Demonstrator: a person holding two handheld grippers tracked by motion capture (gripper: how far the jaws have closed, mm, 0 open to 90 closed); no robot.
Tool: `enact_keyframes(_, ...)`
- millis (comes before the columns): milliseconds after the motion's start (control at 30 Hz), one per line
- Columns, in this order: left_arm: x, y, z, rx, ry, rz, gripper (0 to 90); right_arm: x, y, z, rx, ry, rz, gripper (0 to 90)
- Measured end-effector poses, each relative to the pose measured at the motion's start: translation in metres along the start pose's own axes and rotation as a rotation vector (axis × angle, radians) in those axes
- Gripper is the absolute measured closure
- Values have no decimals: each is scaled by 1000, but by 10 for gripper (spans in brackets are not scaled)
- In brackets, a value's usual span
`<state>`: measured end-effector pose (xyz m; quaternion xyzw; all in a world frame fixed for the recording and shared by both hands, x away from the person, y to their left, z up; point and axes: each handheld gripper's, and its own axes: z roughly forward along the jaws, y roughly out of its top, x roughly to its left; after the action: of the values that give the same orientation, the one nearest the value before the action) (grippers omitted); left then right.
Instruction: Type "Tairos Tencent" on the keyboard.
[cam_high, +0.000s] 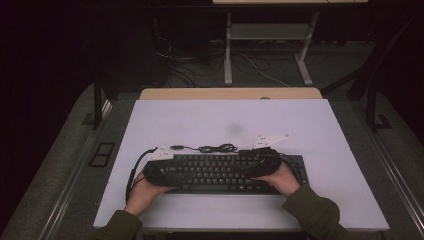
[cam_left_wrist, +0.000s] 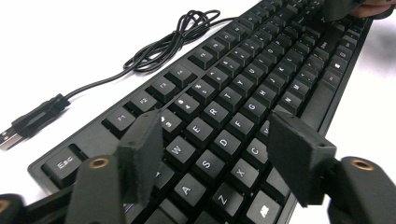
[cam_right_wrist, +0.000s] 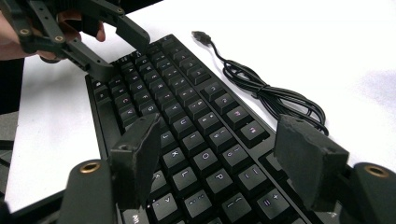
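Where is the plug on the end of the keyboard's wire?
In the high view the USB plug lies on the white table, just behind the keyboard, near its left end.

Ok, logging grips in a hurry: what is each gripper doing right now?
Left gripper: open, jaws apart over the keyboard, holding nothing.
Right gripper: open above the keys, holding nothing.

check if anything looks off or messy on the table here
Nothing looks damaged or spilled. The keyboard lies flat and square on the table. Its cable is unplugged, loosely bundled behind it, plug lying free. Both grippers, left and right, hover open over the keys.
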<state>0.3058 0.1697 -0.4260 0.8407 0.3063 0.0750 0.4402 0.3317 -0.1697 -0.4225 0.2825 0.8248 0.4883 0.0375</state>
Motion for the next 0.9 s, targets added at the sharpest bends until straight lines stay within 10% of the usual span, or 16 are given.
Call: enact_keyframes(900, -5, 2, 9, -34, 15, -29, 0, 1, 16, 18, 7, 30, 10, 512)
